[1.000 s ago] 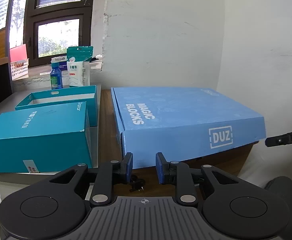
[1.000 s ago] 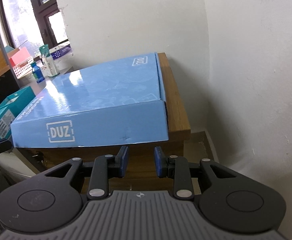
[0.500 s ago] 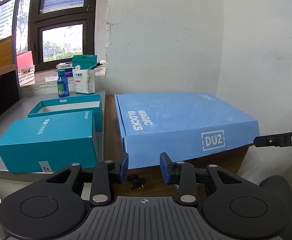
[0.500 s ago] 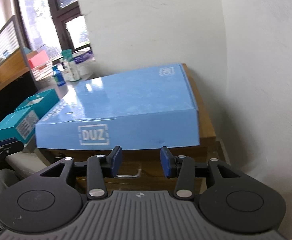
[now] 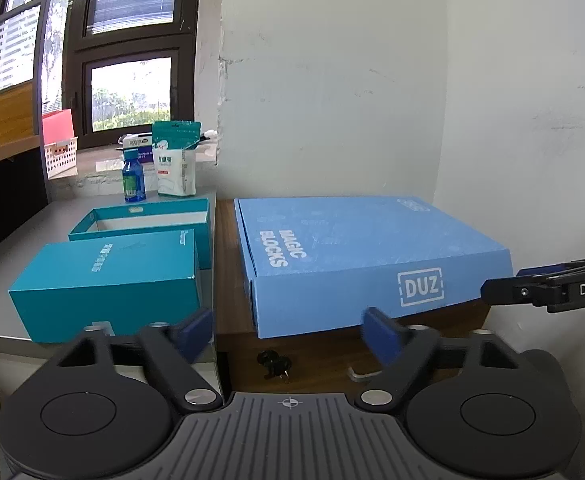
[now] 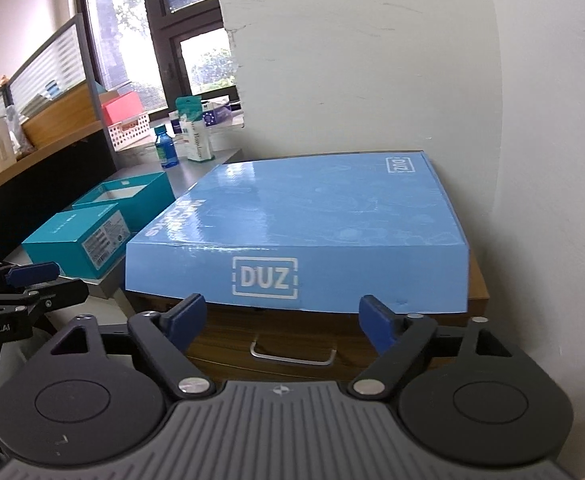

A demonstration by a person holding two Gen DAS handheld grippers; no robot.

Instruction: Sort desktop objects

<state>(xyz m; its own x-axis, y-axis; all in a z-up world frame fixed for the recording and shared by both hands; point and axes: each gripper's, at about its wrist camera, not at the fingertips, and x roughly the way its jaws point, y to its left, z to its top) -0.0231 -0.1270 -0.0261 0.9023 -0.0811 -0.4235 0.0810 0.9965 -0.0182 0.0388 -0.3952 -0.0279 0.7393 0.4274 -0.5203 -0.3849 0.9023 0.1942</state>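
Observation:
A large flat blue box point(image 5: 356, 256) marked "DUZ" and "MAGIC BLOCKS" lies on a wooden cabinet point(image 5: 228, 264); the right wrist view shows the same blue box point(image 6: 312, 224). Left of it stand a shut teal box point(image 5: 108, 280) and an uncovered teal box point(image 5: 144, 220). My left gripper point(image 5: 288, 332) hangs in front of the blue box's near edge, its jaws opening wide with nothing between them. My right gripper point(image 6: 282, 318) faces the box's front face, jaws also opening, nothing between them.
A blue bottle point(image 5: 132, 178) and a white-green pouch point(image 5: 174, 160) stand at the back by the window sill. A white basket point(image 5: 62, 154) sits further left. Keys point(image 5: 274, 364) hang in the cabinet lock beside a drawer handle point(image 6: 292, 354). A white wall closes the right.
Both grippers went from nearly shut to wide open. Both drew back and rose a little from the blue box; the right one swung so that more of the desk's left side shows.

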